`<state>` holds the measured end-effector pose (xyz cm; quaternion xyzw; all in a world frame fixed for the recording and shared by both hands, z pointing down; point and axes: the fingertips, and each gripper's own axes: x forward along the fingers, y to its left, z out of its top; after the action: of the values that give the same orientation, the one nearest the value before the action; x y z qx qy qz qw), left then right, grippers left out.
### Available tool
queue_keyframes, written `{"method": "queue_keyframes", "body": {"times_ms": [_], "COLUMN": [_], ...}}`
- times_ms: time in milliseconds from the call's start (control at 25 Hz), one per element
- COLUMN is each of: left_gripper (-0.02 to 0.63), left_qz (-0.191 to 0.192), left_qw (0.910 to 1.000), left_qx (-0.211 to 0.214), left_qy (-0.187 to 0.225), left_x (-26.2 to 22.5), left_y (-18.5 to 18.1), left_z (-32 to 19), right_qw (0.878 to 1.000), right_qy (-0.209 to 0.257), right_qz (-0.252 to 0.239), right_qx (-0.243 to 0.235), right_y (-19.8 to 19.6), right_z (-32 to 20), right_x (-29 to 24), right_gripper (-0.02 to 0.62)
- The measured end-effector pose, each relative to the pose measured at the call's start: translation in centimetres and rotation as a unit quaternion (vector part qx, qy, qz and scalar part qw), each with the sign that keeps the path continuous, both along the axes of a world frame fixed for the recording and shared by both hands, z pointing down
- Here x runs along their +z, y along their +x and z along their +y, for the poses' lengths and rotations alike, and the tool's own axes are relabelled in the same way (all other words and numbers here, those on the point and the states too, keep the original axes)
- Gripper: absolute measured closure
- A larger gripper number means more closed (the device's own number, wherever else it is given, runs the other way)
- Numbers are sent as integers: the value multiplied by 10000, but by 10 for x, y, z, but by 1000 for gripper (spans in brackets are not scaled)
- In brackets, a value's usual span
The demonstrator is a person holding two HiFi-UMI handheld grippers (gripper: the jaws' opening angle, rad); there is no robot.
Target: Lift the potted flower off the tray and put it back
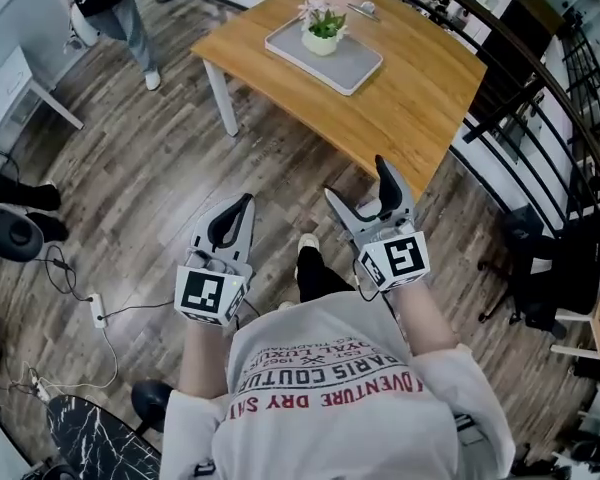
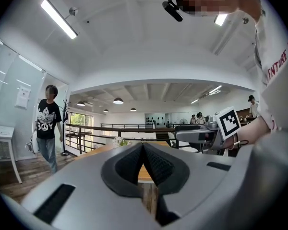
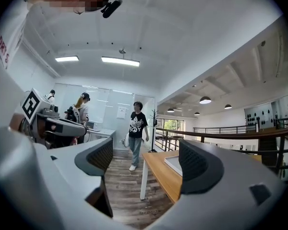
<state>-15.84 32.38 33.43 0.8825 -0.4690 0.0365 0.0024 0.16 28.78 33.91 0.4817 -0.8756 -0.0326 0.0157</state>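
The potted flower (image 1: 321, 26), pink blooms in a small white pot, stands on a grey tray (image 1: 352, 64) on the wooden table (image 1: 420, 93) at the top of the head view. Both grippers are held level over the floor, well short of the table. My left gripper (image 1: 236, 215) is shut with nothing in it; its pads (image 2: 151, 164) meet in the left gripper view, where the flower (image 2: 119, 141) shows small just above them. My right gripper (image 1: 362, 190) is open and empty; in the right gripper view (image 3: 144, 159) the table edge (image 3: 165, 174) and tray corner (image 3: 174, 163) lie between its jaws.
A person in a black T-shirt (image 3: 135, 133) walks on the wooden floor left of the table (image 1: 120, 8). Black railings (image 1: 550, 78) run behind and right of the table. A white desk (image 1: 30, 83), cables and a power strip (image 1: 97, 310) lie at the left. A black chair (image 1: 540, 268) stands at the right.
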Motion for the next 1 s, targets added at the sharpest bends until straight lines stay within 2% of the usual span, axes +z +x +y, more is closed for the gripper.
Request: {"method": "queue_keyframes", "body": {"times_ms": [200,480,760,1000], "left_gripper": [594,594,594,594], "left_qz": [-99,-194,-66,-127], "left_qw": [9998,9997,9996,9966], "left_qx": [-105,-88,253,767], "left_qy": [-98,-78,-57,-290], "left_x": [15,10,-7,15], "left_y": [-7,1,28,63], "left_z": [-58,-195,-327,-404], "right_qw": [9997,9994,9992,9962], "right_qy": [-129,-196,-311,-754], "right_qz": [-168,-276,-198,-79], "right_qx": [-95,-107,141,429], "right_y": [-8,-4,25,57], "right_z": [-67,-208,-323,-377], "right_x": [18,24,18,50], "right_gripper": [181,181,180,179]}}
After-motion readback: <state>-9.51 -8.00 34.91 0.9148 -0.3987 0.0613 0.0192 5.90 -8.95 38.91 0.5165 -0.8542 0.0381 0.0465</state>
